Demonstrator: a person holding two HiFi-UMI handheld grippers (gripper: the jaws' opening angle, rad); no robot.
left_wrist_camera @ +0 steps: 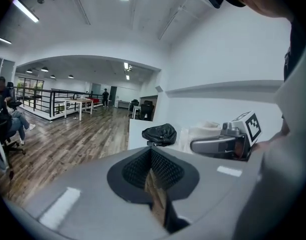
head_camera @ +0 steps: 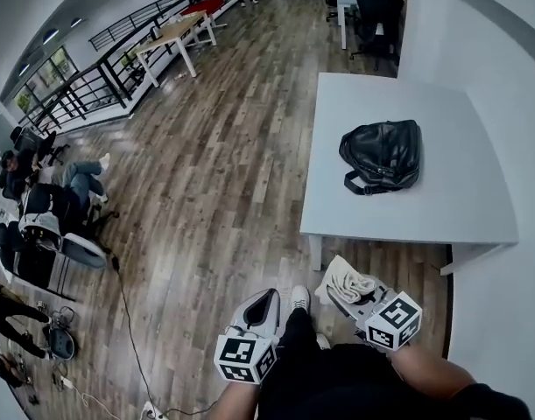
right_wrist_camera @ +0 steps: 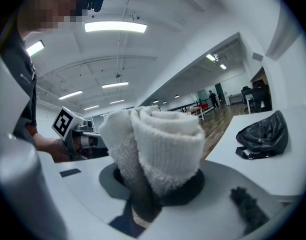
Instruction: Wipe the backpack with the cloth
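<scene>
A black backpack (head_camera: 383, 155) lies on the white table (head_camera: 407, 204), also seen from the left gripper view as the backpack (left_wrist_camera: 160, 133) and from the right gripper view as the backpack (right_wrist_camera: 262, 134). My right gripper (head_camera: 344, 289) is shut on a folded white cloth (head_camera: 349, 282), which bulges between the jaws as the cloth (right_wrist_camera: 155, 149). It hovers short of the table's near edge. My left gripper (head_camera: 260, 308) is shut and holds nothing, with its jaws meeting in the left gripper view (left_wrist_camera: 153, 156). Both are held close to the person's body.
Wooden floor (head_camera: 206, 199) spreads to the left of the table. Office chairs and seated people (head_camera: 39, 208) are at far left. A railing (head_camera: 101, 77) and more desks (head_camera: 175, 38) stand at the back. A white wall (head_camera: 503, 103) runs along the table's right side.
</scene>
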